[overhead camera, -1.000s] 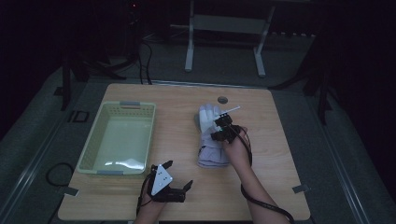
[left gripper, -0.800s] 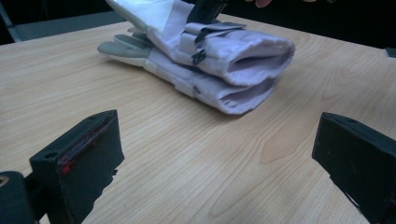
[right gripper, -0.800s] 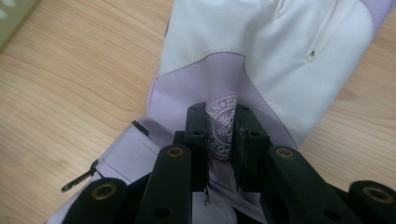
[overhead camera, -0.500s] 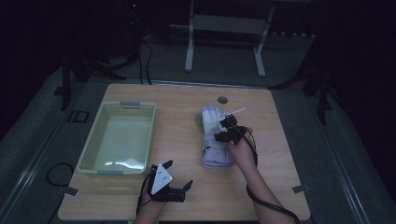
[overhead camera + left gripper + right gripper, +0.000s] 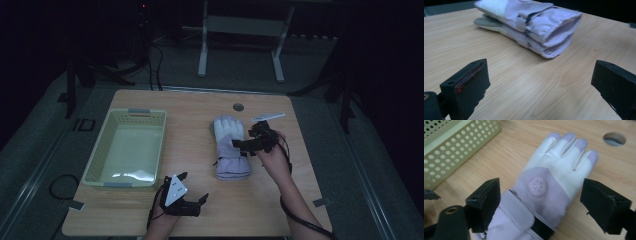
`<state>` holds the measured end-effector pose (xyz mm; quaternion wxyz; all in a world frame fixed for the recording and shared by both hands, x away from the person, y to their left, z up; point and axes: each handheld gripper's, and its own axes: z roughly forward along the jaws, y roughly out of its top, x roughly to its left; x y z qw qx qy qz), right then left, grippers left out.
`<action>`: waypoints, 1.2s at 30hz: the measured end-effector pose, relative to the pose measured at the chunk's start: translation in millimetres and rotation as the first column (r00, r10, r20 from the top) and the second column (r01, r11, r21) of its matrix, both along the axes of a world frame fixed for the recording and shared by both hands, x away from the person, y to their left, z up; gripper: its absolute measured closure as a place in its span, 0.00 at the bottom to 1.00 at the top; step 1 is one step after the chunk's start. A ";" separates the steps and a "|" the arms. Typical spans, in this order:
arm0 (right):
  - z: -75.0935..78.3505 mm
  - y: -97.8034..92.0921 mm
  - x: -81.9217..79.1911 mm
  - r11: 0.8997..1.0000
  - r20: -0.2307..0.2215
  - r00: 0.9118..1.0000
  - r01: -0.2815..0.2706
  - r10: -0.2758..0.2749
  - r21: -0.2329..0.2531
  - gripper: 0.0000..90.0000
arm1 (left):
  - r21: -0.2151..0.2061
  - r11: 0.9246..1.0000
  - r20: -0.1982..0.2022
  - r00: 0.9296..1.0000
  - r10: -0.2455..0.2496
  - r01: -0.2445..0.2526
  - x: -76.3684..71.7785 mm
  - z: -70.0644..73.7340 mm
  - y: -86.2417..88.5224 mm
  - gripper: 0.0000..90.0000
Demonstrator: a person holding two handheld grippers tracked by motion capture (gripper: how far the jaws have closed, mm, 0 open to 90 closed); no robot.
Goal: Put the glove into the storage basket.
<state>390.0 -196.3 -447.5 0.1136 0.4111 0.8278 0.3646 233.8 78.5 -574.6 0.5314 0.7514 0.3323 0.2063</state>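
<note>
On the worktop (image 5: 200, 105) right of the basket (image 5: 127, 147) lie stacked gloves (image 5: 231, 147), right gripper (image 5: 250, 144) spread wide over them, left gripper (image 5: 192, 192) likewise apart, near the front edge.

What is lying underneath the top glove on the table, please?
A second glove lies under the top glove, stacked cuff on cuff; its edge and grey fingers show in the left gripper view. Its upper face is covered. The right gripper, jaws open, hovers above the stack.
</note>
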 end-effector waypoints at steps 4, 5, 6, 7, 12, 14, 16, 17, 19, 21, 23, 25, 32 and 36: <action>3.9 -15.3 -5.2 0.999 0.072 0.996 -0.047 0.045 0.020 0.19 | 0.043 0.998 -0.016 0.999 -0.041 0.041 1.2 7.4 -10.8 0.02; 3.6 -18.9 -5.6 0.998 0.086 0.994 -0.062 0.060 0.014 0.19 | 0.057 0.997 -0.011 0.999 -0.042 0.043 1.4 9.6 -13.7 0.02; 3.0 -22.2 -6.2 0.997 0.091 0.993 -0.070 0.068 0.016 0.19 | 0.071 0.996 -0.009 0.999 -0.045 0.046 2.1 12.4 -16.0 0.02; 1.8 -25.6 -6.6 0.997 0.110 0.991 -0.075 0.073 0.015 0.19 | 0.071 0.996 -0.004 0.999 -0.047 0.047 2.7 15.1 -17.6 0.02; -6.2 -39.5 -8.8 0.994 0.200 0.974 -0.109 0.110 -0.018 0.18 | 0.029 0.998 -0.017 0.999 -0.048 0.049 11.9 30.6 -20.9 0.02; -8.5 -44.2 -9.2 0.993 0.210 0.971 -0.114 0.113 -0.006 0.17 | 0.025 0.999 -0.015 0.999 -0.042 0.042 18.5 37.5 -22.5 0.02; -10.1 -48.3 -9.2 0.993 0.216 0.970 -0.117 0.108 0.030 0.17 | -0.002 0.998 -0.027 0.998 -0.058 0.058 26.5 45.2 -23.4 0.02; -10.3 -49.5 -8.9 0.992 0.220 0.970 -0.118 0.107 0.036 0.17 | -0.012 0.998 -0.025 0.998 -0.060 0.060 30.6 48.9 -24.0 0.02; -10.4 -51.2 -8.8 0.991 0.242 0.964 -0.125 0.111 0.045 0.17 | -0.001 0.999 -0.032 0.998 -0.049 0.049 38.5 57.2 -26.2 0.02; -10.7 -51.4 -7.4 0.991 0.251 0.962 -0.127 0.113 0.041 0.18 | 0.012 0.999 -0.004 0.999 -0.038 0.039 46.8 63.7 -29.0 0.02; -11.7 -51.2 -5.3 0.992 0.253 0.961 -0.123 0.113 0.028 0.18 | 0.032 0.999 0.016 0.999 -0.031 0.030 56.8 69.1 -31.8 0.02; -13.5 -51.9 -2.0 0.992 0.234 0.966 -0.120 0.107 0.043 0.18 | 0.031 0.999 0.008 0.999 -0.033 0.032 68.0 74.7 -34.5 0.02; -23.4 -51.9 7.4 0.994 0.190 0.981 -0.067 0.050 0.084 0.12 | 0.056 0.994 -0.047 0.995 -0.092 0.094 103.0 91.5 -52.3 0.02; -28.8 -49.4 10.4 0.992 0.165 0.984 -0.080 0.064 0.094 0.12 | 0.073 0.995 -0.045 0.997 -0.059 0.062 117.8 92.1 -58.6 0.02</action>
